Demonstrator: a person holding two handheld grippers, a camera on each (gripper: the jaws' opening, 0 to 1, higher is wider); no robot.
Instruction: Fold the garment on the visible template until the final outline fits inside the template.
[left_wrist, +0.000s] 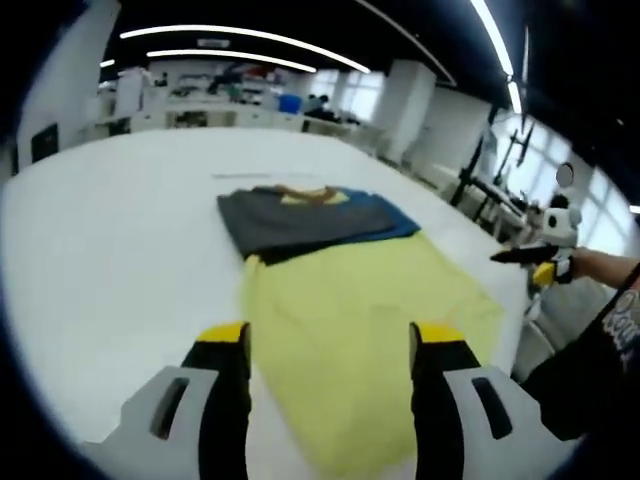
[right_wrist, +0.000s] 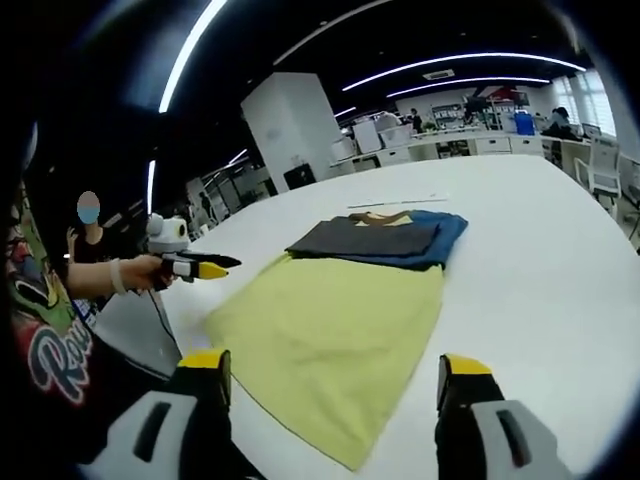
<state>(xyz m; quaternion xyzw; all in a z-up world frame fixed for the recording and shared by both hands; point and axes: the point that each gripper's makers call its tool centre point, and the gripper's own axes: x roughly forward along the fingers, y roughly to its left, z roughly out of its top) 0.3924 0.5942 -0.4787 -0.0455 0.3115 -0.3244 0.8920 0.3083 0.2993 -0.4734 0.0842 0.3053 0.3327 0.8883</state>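
Softly creased garment (left_wrist: 340, 290) — flat rectangle; matte.

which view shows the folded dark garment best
The right gripper view: the dark garment lies near centre, its blue layer and outline clear. The left gripper view shows it too, farther off and flatter, behind the yellow cloth.

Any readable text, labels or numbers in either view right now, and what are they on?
"Ro...": large outlined letters on the person's dark shirt, cut off at the frame edge, the rest unreadable.
The same shirt print in the left gripper view: too blurred to read.
Garment, table: no text visible.
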